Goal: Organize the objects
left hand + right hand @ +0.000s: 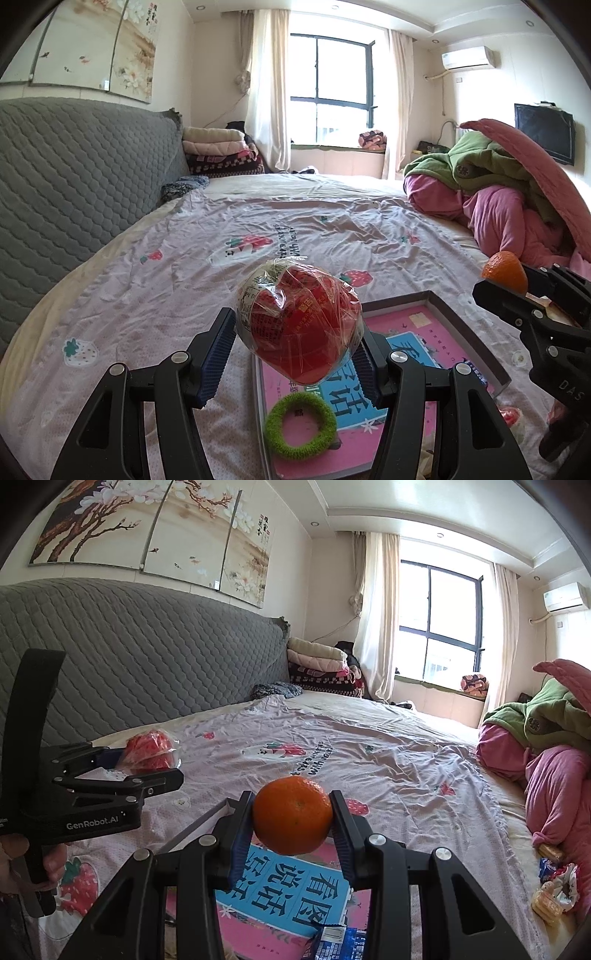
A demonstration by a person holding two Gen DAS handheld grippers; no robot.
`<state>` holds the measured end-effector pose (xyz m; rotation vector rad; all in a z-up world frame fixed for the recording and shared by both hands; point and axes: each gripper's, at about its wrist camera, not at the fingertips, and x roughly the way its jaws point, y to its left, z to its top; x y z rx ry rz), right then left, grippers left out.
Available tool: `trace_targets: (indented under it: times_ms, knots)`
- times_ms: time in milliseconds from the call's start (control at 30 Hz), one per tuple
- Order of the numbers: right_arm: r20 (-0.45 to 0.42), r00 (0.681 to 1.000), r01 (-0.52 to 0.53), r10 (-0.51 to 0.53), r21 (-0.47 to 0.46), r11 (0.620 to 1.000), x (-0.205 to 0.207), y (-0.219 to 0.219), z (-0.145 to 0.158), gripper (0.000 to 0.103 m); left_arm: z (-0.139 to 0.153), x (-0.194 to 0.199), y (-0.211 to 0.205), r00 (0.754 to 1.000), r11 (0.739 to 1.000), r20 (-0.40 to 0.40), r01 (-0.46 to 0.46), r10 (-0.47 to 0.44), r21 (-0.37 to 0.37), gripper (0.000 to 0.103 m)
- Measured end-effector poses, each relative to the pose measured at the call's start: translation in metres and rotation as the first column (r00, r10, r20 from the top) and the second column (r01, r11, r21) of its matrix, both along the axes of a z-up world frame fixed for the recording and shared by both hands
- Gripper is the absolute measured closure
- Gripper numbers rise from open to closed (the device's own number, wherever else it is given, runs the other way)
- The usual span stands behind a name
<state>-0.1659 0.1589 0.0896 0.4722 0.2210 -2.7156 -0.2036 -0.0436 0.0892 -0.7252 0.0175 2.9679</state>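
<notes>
The left tongs were clamped on a red apple wrapped in clear plastic film, its blue-ribbed pads pressing the fruit from both sides and holding it up above the bed. Seen from the right wrist, the same left tongs came in from the left edge with the wrapped apple at their tip, gripped by a person's hand on the handle.

The right tongs were clamped on an orange, the fruit squeezed between the two fingers and lifted clear of the bedding. In the left wrist view the right tongs showed at the right edge with the orange poking out of them.

Below both tongs lay a shallow dark-framed tray on the bedsheet, and inside it a pink and blue book with large Chinese characters. A fuzzy green hair tie rested on the near corner of that book.

The bedsheet was pale with a strawberry print. To the right, snack packets lay near the bed's edge beside a heap of pink and green bedding. A grey quilted headboard ran along the left, with folded blankets stacked past its far end.
</notes>
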Motion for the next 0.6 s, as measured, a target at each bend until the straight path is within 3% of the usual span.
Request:
trace_targets:
  times_ms: [600]
  knots:
    - [0.111,0.994,0.014,-0.015,0.014,1.0,-0.019,0.0,-0.025,0.063,-0.037,-0.02,0.0,0.994,1.0,0.113,0.0,-0.001,0.013,0.042]
